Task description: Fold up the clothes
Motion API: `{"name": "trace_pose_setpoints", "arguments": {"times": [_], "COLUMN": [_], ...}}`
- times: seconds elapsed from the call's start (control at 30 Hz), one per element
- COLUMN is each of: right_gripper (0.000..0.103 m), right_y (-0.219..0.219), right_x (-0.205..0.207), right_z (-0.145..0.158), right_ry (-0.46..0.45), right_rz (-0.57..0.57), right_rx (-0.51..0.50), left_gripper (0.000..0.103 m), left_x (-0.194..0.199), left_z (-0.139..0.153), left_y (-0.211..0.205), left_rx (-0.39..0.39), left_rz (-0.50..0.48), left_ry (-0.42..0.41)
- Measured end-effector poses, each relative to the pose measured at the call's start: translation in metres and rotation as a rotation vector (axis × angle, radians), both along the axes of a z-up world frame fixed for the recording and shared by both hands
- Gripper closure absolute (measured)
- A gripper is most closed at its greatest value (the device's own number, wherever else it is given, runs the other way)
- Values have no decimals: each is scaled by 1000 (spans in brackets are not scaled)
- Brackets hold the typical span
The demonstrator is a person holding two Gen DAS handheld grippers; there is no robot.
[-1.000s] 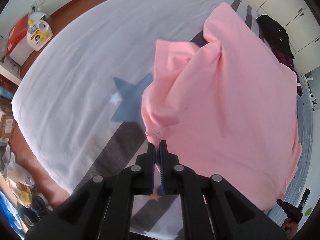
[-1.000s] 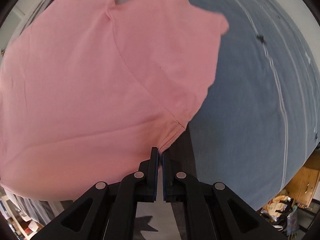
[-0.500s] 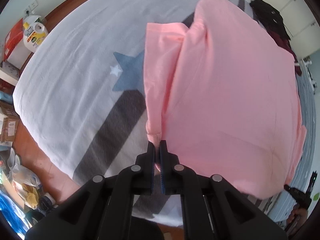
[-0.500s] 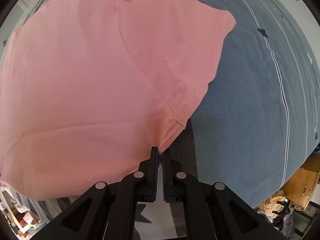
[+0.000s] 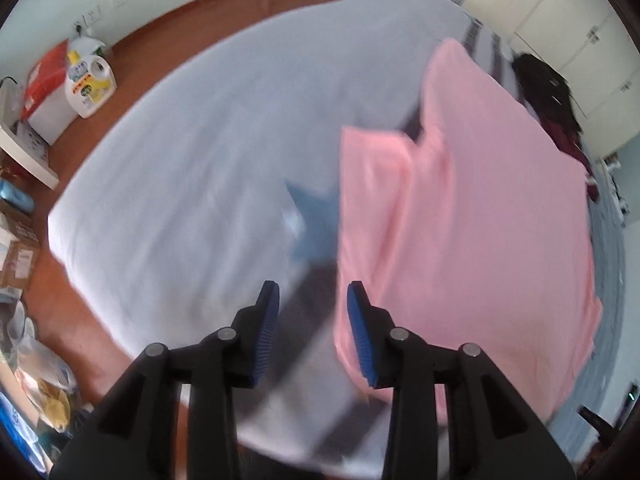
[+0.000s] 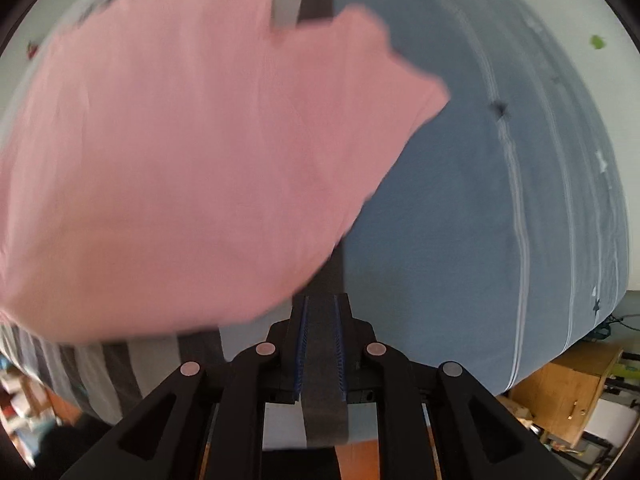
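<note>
Pink shirt (image 5: 480,220) lies spread on the bed (image 5: 192,168)
Left gripper (image 5: 312,320) hangs at its near edge, jaws opening with nothing between; right gripper (image 6: 320,316) likewise opening, empty, over the bed's dark stripe (image 6: 322,360)

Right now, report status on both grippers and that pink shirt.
Left gripper and right gripper opening, nothing between the jaws. Pink shirt lies released on the bed. Nothing in the way.

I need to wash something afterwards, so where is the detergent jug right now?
In the left wrist view the detergent jug stands on the wooden floor at the upper left, against a red and white box, beyond the bed.
</note>
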State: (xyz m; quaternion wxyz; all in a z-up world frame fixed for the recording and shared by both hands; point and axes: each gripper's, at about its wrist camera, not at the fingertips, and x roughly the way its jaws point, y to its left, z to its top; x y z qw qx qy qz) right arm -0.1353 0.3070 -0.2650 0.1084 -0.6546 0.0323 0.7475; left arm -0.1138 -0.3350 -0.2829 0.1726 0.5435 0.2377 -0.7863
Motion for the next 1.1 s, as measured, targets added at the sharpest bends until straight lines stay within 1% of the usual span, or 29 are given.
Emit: {"name": "trace_pose_setpoints", "arguments": {"times": [0.07, 0.13, 0.17, 0.2, 0.27, 0.33, 0.4, 0.43, 0.47, 0.5, 0.53, 0.6, 0.63, 0.73, 0.83, 0.87, 0.93, 1.03, 1.1], "right_gripper": [90, 84, 83, 83, 83, 83, 83, 83, 83, 83, 83, 83, 83, 83, 83, 83, 83, 83, 83], "right_y": [-2, -10, -20, -26, -42, -57, -69, -77, -83, -85, -88, -103, -108, -112, -114, -115, -116, -116, -116], "right_x": [-11, -40, -51, -66, -95, -113, -131, -142, -154, -166, -174, -179, -183, -193, -198, -199, -200, -202, -204], "right_z": [8, 9, 8, 7, 4, 1, -4, -6, -9, -12, -16, -26, -32, -50, -64, -68, -73, -75, -74], "right_ry": [64, 112, 131, 155, 190, 214, 234, 241, 245, 249, 249, 235, 225, 189, 154, 145, 137, 138, 139], "right_rz": [-21, -13, -3, 10, 34, 59, 92, 107, 117, 126, 132, 132, 127, 110, 94, 88, 85, 89, 89], "right_rx": [-27, -45, -50, -58, -79, -103, -121, -130, -137, -142, -147, -158, -164, -167, -151, -145, -142, -129, -124], "left_gripper": [69, 64, 57, 54, 53, 53, 54, 59, 83, 101, 101, 102, 102, 102, 102, 102, 102, 102, 102], "left_x": [-27, -59, -74, -87, -112, -126, -135, -139, -142, -144, -145, -143, -139, -119, -86, -77, -60, -46, -38], "left_z": [-11, -25, -33, -41, -55, -64, -69, -69, -68, -67, -65, -58, -52, -29, -13, -15, -24, -39, -42], "left_y": [-17, -23, -25, -25, -23, -22, -22, -20, -18, -16, -16, -24, -31, -62, -101, -111, -130, -141, -141], "left_rx": [-12, -16, -13, -13, -36, -61, -40, -38, -37, -38, -40, -18, -7, 8, -6, -1, 4, -7, 1], "left_rz": [-11, -44, -63, -82, -129, -170, -207, -236, -270, -300, -310, -288, -255, -135, 17, 55, 111, 119, 136], "left_ry": [20, 26, 20, 10, -13, -27, -14, -9, 2, 6, 9, 36, 55, 115, 136, 128, 86, 17, 0]}}
